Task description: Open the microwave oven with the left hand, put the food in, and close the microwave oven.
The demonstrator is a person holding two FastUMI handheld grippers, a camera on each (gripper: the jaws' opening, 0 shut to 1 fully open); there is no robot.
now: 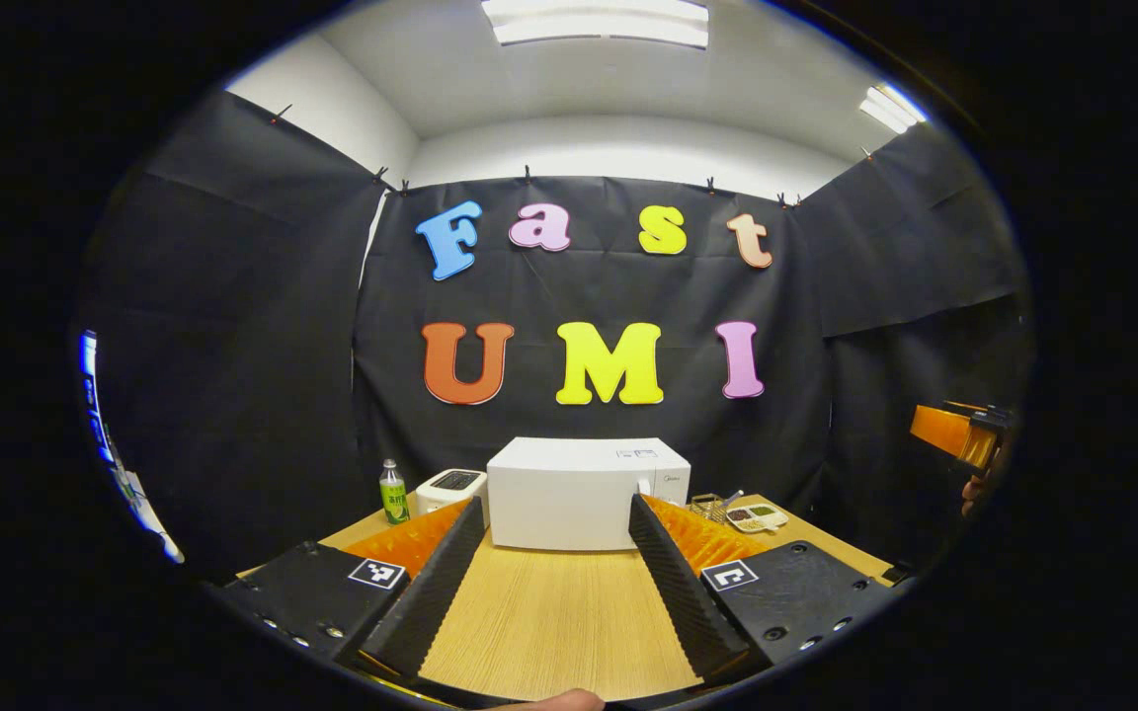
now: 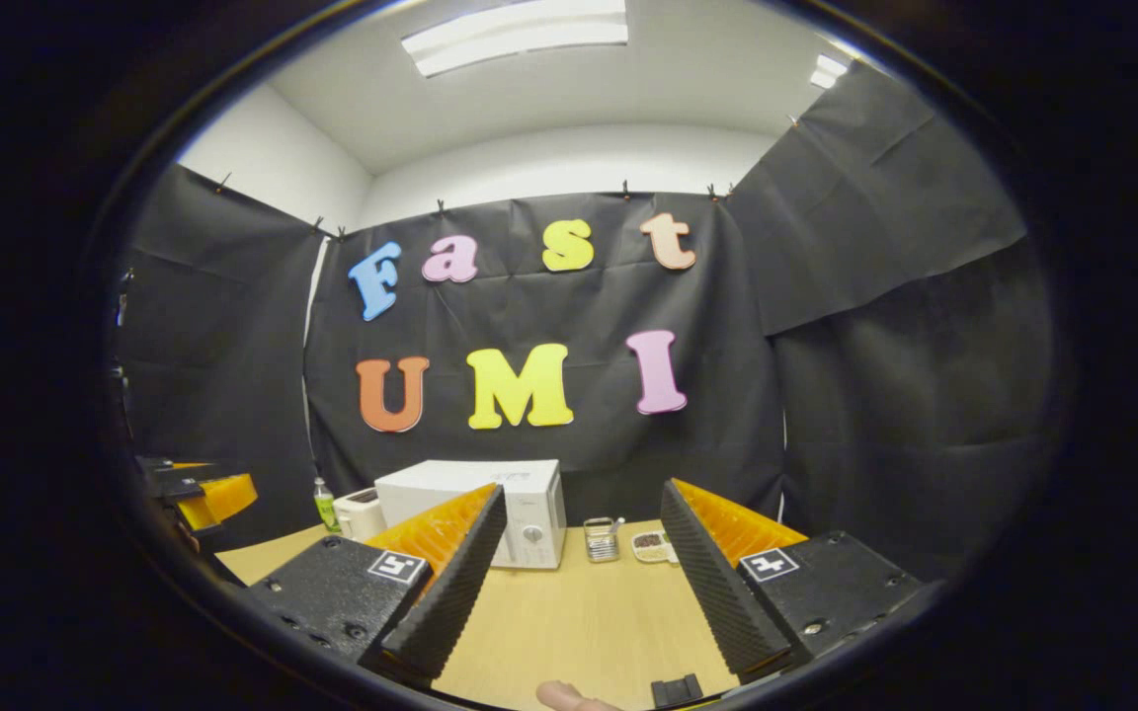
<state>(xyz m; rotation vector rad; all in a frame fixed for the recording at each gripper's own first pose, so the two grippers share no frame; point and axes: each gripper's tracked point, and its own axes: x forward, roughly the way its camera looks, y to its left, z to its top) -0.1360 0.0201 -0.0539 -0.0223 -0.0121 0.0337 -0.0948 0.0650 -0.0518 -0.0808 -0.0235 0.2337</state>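
The white box-shaped microwave oven (image 1: 584,492) sits door shut at centre frame on the light wooden counter (image 1: 549,622). A white food tray (image 1: 757,516) lies at its right. Left tool (image 1: 554,583) and right tool (image 2: 579,583) both gape, holding nothing.

The microwave oven (image 1: 577,494) stands at the back of the table (image 1: 549,622), close to the booth wall. Just to its left sits a toaster (image 1: 450,487), and left of that a bottle (image 1: 393,492) stands upright. To the microwave's right lie a small wire basket (image 1: 710,506) and, beside it, a divided food tray (image 1: 758,516).
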